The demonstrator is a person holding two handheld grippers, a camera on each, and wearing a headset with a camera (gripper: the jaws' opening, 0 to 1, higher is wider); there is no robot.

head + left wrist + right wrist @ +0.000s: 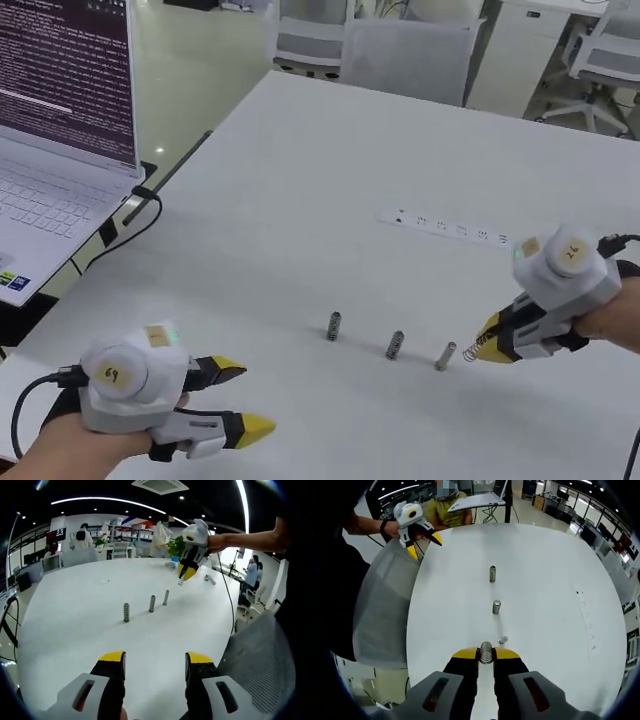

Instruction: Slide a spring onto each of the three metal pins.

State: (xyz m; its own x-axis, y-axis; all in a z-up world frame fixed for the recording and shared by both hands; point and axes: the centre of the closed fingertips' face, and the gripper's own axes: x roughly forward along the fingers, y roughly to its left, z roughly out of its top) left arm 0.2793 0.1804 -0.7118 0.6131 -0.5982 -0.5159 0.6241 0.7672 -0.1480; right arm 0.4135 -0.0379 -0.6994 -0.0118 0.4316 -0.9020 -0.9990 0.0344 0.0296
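Three metal pins stand in one row on the white surface [300, 200], away from all its edges. In the head view, the left pin [334, 316] has the first spring [333, 329] around it. The middle pin [397, 335] has the second spring [395, 348] around it. The right pin [445, 356] looks bare.

The right tool [487, 345] is closed on the third spring [473, 349], which sticks out from between its yellow tips. This tool hovers just beside the right pin, on the side toward the right edge of the surface. The free end of the third spring is near the top of that pin but apart from it. In the right gripper view the bare pin is just ahead of the pinched spring, and the two other pins are in line behind it.

The left tool [243, 398] is wide open and holds nothing. It is low over the surface near the near left corner, well apart from the pins. I cannot tell if it touches the surface.

An open laptop [60, 120] stands past the left edge. A power strip [445, 226] lies flat beyond the pins, toward the far right part of the surface.
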